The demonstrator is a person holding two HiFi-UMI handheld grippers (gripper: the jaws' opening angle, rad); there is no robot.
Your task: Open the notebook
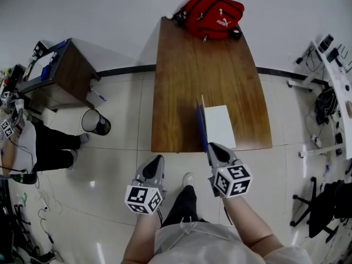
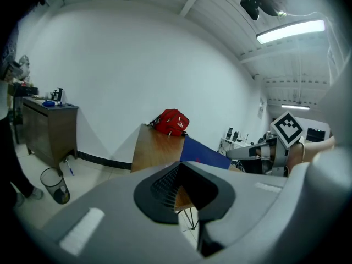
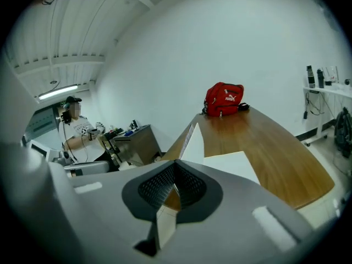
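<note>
The notebook lies near the front edge of the wooden table (image 1: pixel 187 81). Its white page (image 1: pixel 219 125) is flat and its blue cover (image 1: pixel 202 128) stands upright on edge. My right gripper (image 1: pixel 212 149) is shut on the cover's near edge. In the right gripper view the cover's white inner side (image 3: pixel 193 142) rises from between the closed jaws of that gripper (image 3: pixel 170 202), beside the flat page (image 3: pixel 231 166). My left gripper (image 1: pixel 154 163) hangs off the table's front edge, shut and holding nothing. The left gripper view shows the blue cover (image 2: pixel 203 153) from outside.
A red bag (image 1: pixel 213 14) sits at the table's far end. Left of the table stand a dark cabinet (image 1: pixel 60 73) and a waste bin (image 1: pixel 95 122), with a seated person (image 1: pixel 33 147) beyond. A white desk (image 1: pixel 335 76) and a chair base (image 1: pixel 313 202) stand to the right.
</note>
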